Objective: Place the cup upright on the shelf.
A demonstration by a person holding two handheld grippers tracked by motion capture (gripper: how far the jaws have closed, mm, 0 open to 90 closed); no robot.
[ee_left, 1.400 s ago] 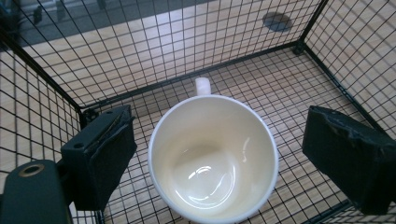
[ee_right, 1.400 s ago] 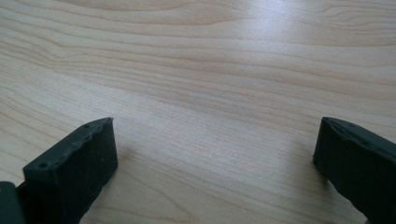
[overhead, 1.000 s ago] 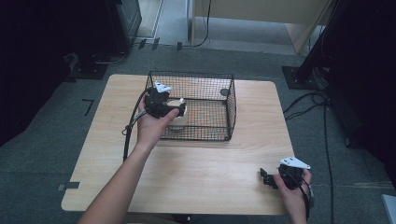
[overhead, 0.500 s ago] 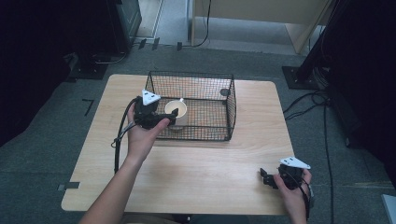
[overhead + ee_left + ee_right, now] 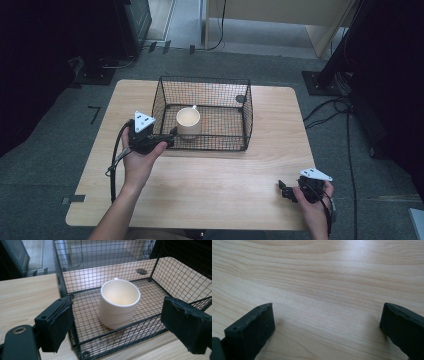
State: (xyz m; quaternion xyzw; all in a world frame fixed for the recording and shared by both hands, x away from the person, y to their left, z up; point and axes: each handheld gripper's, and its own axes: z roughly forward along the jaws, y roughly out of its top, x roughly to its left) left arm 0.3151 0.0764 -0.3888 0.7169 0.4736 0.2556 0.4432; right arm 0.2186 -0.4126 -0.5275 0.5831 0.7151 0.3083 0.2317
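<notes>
A cream mug [image 5: 188,122] stands upright inside the black wire basket [image 5: 240,90], near its front left corner. In the left gripper view the mug [image 5: 119,304] sits just beyond the basket's near wall [image 5: 140,330], free of the jaws. My left gripper [image 5: 170,136] is outside the basket's front left corner, open and empty, pointing at the mug. My right gripper [image 5: 283,190] rests low over the table's front right, open, with bare wood [image 5: 324,302] between its jaws.
The wooden table [image 5: 210,200] has free room in front of the basket. A small dark disc [image 5: 240,99] lies in the basket's back right corner. Cables and dark stands [image 5: 330,75] sit on the floor around the table.
My left gripper has let go of the mug inside the basket and drawn back toward the left and front, out of the basket. The right gripper has stayed still.
</notes>
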